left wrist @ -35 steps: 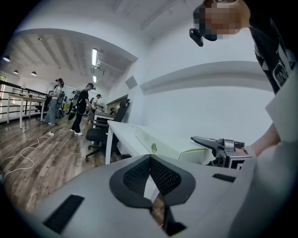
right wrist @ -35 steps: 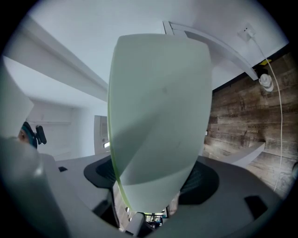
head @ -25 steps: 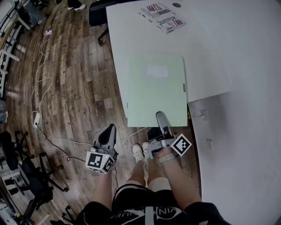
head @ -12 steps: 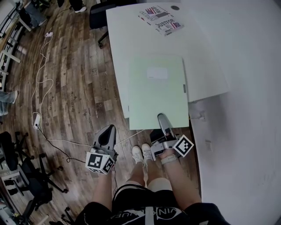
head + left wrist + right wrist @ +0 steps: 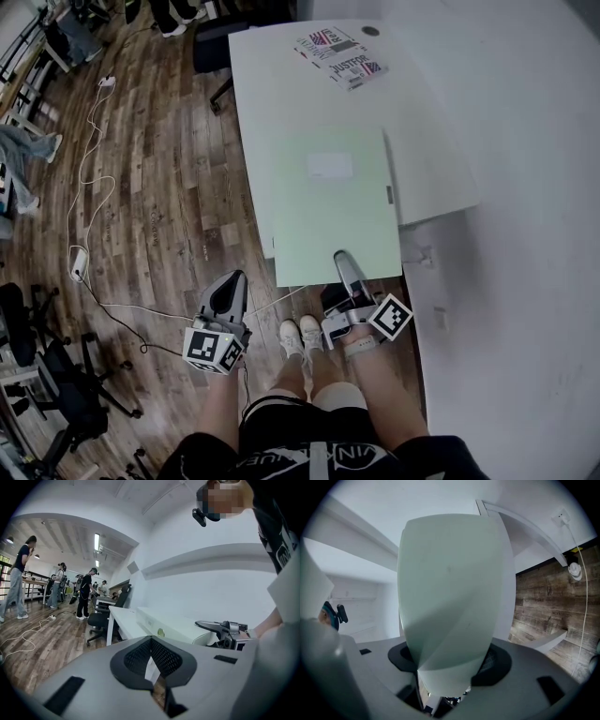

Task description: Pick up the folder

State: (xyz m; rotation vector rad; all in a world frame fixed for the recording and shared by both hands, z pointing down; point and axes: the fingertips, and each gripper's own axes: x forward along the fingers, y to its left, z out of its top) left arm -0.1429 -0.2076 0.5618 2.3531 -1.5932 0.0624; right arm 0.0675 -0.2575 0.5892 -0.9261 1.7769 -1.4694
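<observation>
**Jaws.** The right gripper [image 5: 343, 259] has its jaws spread wide around the near edge of the folder [image 5: 328, 202]. One jaw lies over the sheet and the other is hidden beneath it. In the right gripper view the sheet fills the gap between the black ribbed pads. We cannot confirm that the pads press on it. The left gripper [image 5: 233, 276], at 8 o'clock of the right one, has its jaws pressed together at the tips, with nothing between them.

**Materials.** The folder is thin, pale green, matte and rectangular, with a white label [image 5: 330, 167]. It lies on the smooth white surface [image 5: 281, 84], and its 6 o'clock end overhangs the wooden plank floor [image 5: 159, 187]. At the folder's 12 o'clock lies a printed book [image 5: 340, 47].
</observation>
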